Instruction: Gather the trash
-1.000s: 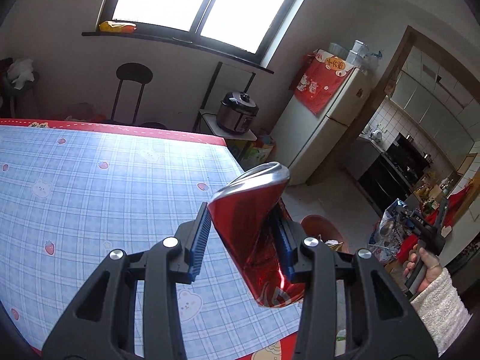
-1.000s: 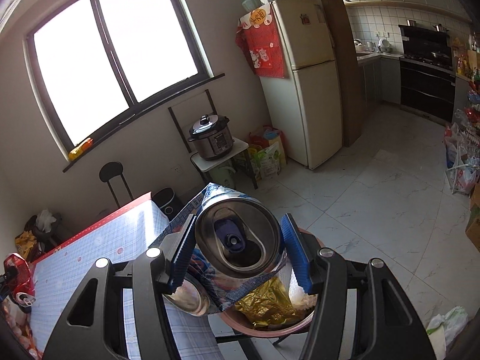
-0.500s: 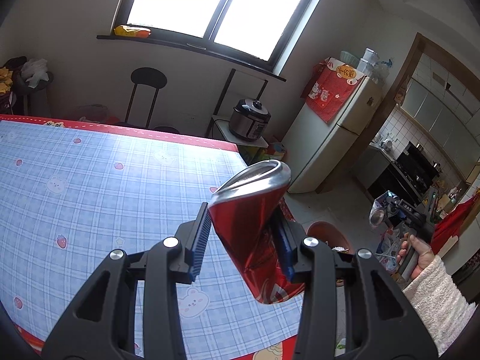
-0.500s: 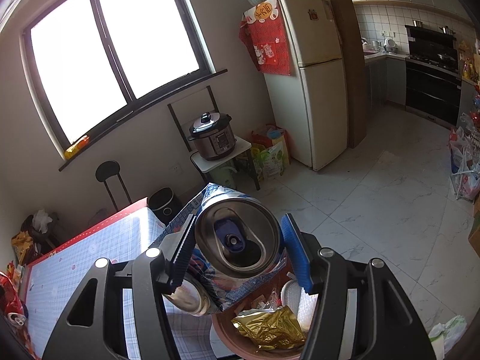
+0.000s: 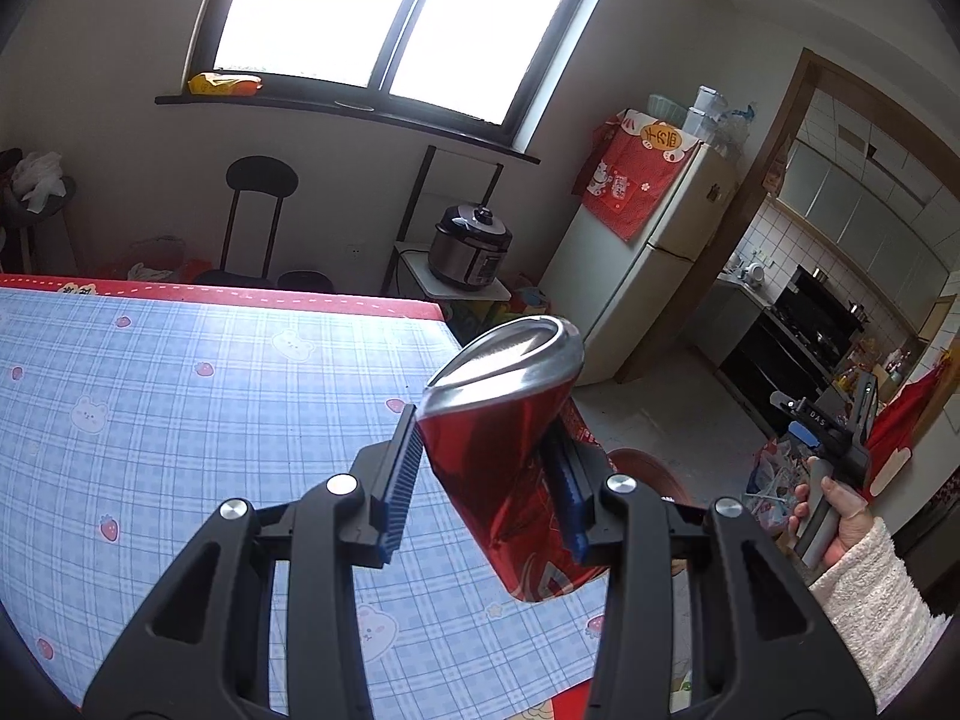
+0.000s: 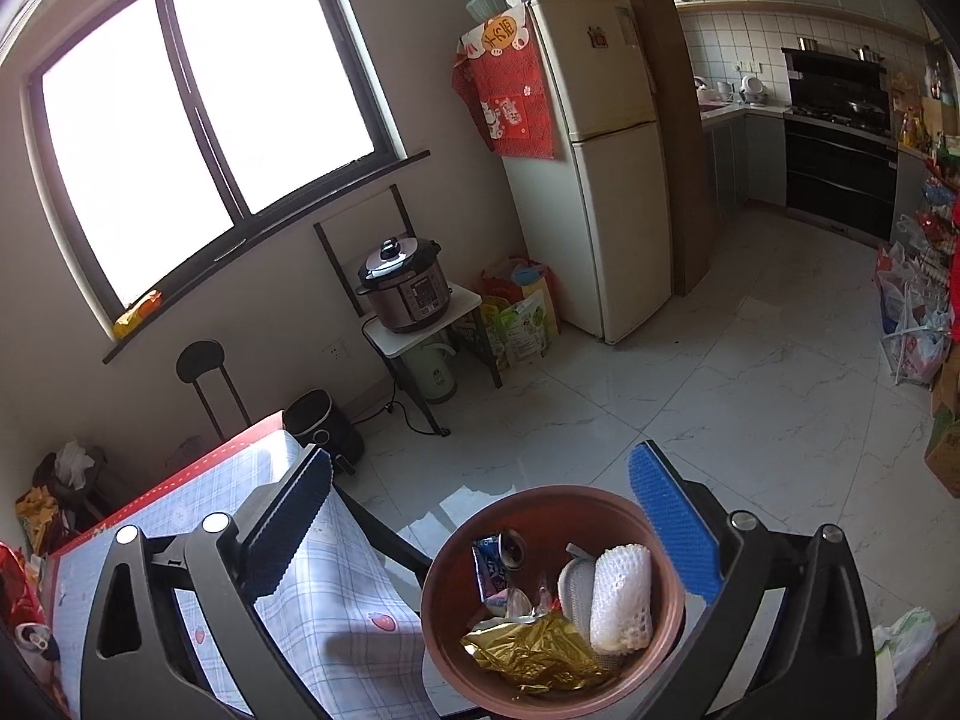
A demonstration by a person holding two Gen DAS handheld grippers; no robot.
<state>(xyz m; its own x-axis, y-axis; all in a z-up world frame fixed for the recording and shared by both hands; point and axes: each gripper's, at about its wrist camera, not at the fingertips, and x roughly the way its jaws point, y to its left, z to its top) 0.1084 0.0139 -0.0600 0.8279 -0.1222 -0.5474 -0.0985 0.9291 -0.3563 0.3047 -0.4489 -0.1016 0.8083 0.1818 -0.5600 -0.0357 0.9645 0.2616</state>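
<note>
My left gripper (image 5: 480, 438) is shut on a crushed red can (image 5: 510, 468), held tilted above the blue plaid table (image 5: 180, 420) near its right edge. In the right wrist view my right gripper (image 6: 480, 453) hangs over a brown bin (image 6: 438, 576); its jaws are opening wide with nothing between them. A blue can (image 6: 498, 558) lies inside the bin beside a gold wrapper (image 6: 534, 654) and a white foam net (image 6: 621, 594). The left wrist view shows the right gripper (image 5: 831, 414) in a person's hand (image 5: 840, 516), and part of the bin (image 5: 645, 468) behind my finger.
A pressure cooker (image 6: 405, 288) sits on a small stand by the wall, with a fridge (image 6: 606, 180) to its right. A black stool (image 6: 201, 360) and a small black appliance (image 6: 324, 426) stand by the table's far corner. Bags (image 6: 912, 324) line the right wall; tiled floor lies between.
The right gripper's jaws have spread and the blue can has fallen from them into the brown bin. The left gripper, still holding the red can, has risen a little.
</note>
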